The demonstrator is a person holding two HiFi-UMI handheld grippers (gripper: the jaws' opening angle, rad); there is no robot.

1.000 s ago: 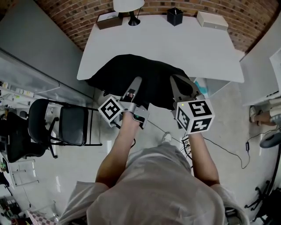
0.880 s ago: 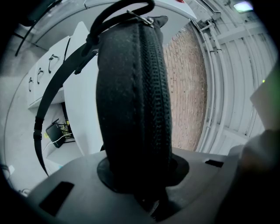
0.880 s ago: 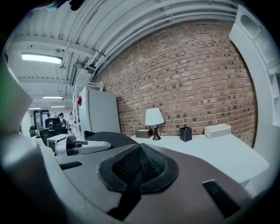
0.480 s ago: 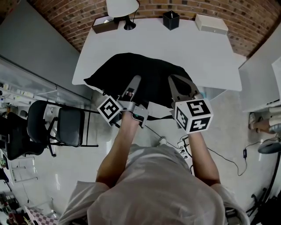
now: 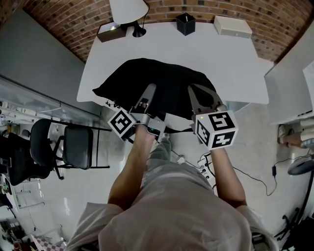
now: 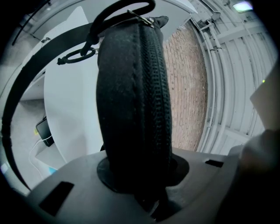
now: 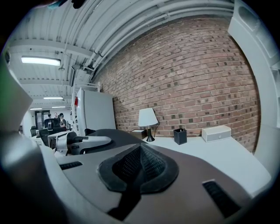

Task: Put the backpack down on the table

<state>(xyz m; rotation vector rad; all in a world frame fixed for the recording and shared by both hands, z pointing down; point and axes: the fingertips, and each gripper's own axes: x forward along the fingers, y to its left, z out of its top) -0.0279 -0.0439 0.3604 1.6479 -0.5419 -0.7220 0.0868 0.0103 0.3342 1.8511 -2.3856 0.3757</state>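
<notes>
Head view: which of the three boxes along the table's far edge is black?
The small square holder standing between the lamp and the white box; the third box is brown.

A black backpack [image 5: 164,81] lies spread flat between my two grippers, its far half over the near edge of the white worktop [image 5: 221,54] and its near side jutting out past that edge. My left gripper [image 5: 147,95] has its jaws clamped on a padded edge where a zip [image 6: 155,87] runs upright, with a strap loop [image 6: 127,8] at the far end. My right gripper [image 5: 202,98] pinches black mesh [image 7: 140,164]. Whether the backpack touches the worktop cannot be told.
</notes>
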